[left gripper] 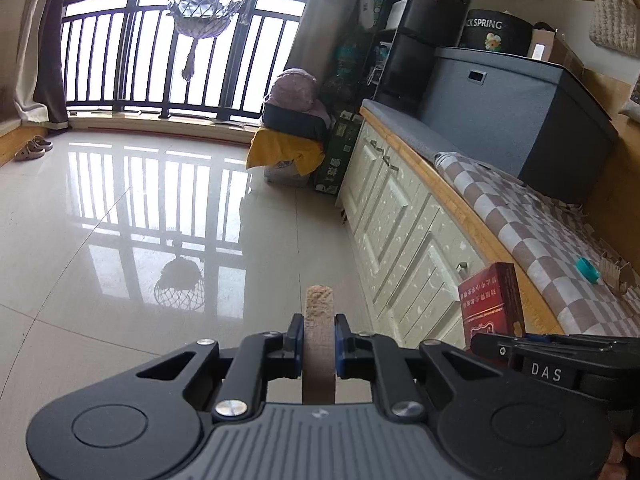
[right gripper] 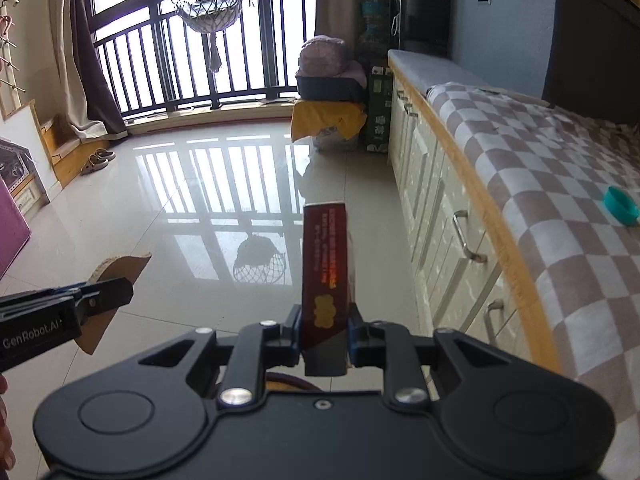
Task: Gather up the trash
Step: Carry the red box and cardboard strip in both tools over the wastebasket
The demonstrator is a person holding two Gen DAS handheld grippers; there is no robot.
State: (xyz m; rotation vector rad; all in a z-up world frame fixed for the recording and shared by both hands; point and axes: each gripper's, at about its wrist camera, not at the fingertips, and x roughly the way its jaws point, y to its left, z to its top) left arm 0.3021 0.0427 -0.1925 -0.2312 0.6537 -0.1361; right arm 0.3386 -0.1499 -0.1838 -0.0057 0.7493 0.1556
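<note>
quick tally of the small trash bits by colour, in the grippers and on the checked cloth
Brown: 2, cardboard piece in the left gripper, torn cardboard scrap on the checked cloth
Red: 1, red box in the right gripper
Teal: 1, teal cap on the cloth
Total: 4

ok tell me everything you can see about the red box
The red box is a slim, flat carton, likely cardboard, deep red with gold lettering, a yellow flower-like mark near its lower end and a dark bottom edge. It stands upright, narrow side toward the right wrist camera, clamped at its base between the right tongs and held in the air over the glossy floor, touching nothing else. In the left wrist view its broad printed face shows beside the white cabinet.
</note>
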